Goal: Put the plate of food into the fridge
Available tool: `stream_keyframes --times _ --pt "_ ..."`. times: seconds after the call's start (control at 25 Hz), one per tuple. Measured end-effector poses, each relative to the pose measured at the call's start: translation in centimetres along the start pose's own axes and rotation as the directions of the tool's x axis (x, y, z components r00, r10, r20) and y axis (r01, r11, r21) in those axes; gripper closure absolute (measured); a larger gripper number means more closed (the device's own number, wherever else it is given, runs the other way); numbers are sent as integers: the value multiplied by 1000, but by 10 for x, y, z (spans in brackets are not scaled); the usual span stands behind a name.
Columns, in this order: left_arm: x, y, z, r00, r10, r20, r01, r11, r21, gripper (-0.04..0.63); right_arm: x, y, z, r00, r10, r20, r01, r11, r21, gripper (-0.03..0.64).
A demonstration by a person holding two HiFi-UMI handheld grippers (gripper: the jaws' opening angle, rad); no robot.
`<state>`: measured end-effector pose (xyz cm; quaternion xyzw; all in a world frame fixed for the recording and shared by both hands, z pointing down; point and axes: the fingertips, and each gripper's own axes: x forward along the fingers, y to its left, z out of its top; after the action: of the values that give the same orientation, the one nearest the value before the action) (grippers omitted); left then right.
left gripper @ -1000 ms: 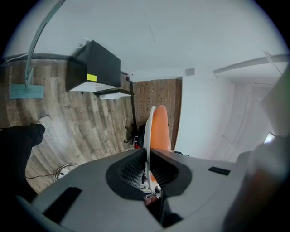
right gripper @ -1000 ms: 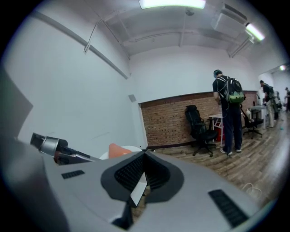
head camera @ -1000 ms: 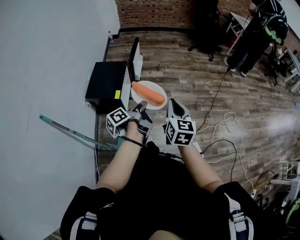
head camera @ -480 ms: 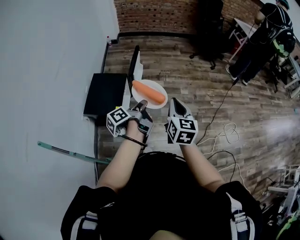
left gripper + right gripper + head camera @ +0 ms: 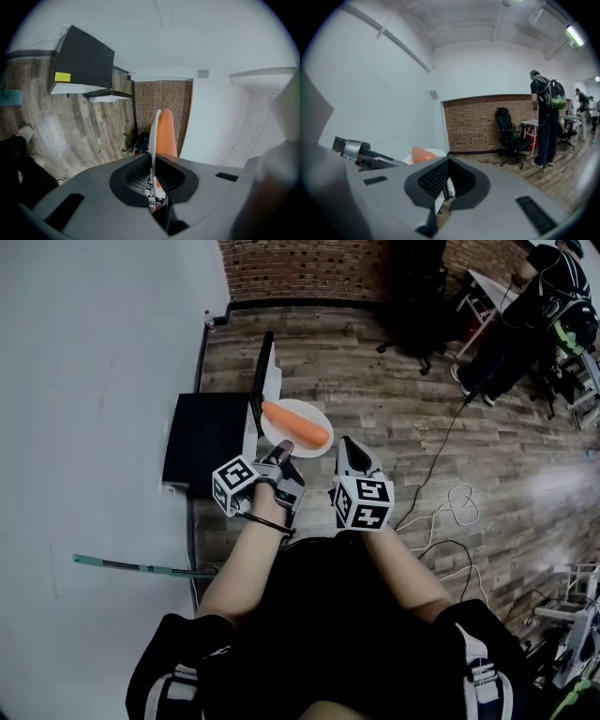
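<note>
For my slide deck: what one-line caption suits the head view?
Left hand-held gripper holds a plate of orange food near the open black fridge.

Flat, even light fills my head view: the white wall [image 5: 94, 381] reads bright, and the wood floor [image 5: 394, 399] shows a pale glare patch at far right. In my right gripper view a ceiling strip light [image 5: 574, 35] blows out. Both gripper views bow into black corners, with a soft grey foreground.

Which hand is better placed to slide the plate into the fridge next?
Left. The left hand-held gripper is clamped on the plate by its rim, and the fridge stands on that side, door open. The right hand-held gripper holds nothing.
</note>
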<state>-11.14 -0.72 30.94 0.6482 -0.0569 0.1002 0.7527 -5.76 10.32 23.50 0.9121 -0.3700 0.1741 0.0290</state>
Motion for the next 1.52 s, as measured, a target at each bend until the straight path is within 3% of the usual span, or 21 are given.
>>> stream_keyframes --times 0.32,0.64,0.84,1.04,1.24,1.4,1.52 --pt "19 12 21 999 28 38 -28 1000 -3 574 41 -2 -2 998 62 -32 -62 998 1 603" --pt "70 5 55 985 27 171 -21 999 -37 574 125 -26 22 981 189 -34 -189 982 4 603" --pt "124 -12 71 963 3 268 13 998 -60 574 188 -55 51 960 274 -51 -275 961 -19 603" --pt "160 -15 73 917 -1 399 53 991 -120 574 243 -79 68 920 374 -119 -378 925 -20 603" --pt "165 4 82 844 -2 537 103 982 -157 574 280 -63 47 856 475 -206 -493 869 -45 603" --pt "153 50 79 778 61 625 106 968 -226 574 297 -33 5 780 543 -310 -589 805 -74 603" --pt "154 92 91 760 82 645 92 968 -232 574 320 -12 -36 753 557 -351 -616 784 -77 603"
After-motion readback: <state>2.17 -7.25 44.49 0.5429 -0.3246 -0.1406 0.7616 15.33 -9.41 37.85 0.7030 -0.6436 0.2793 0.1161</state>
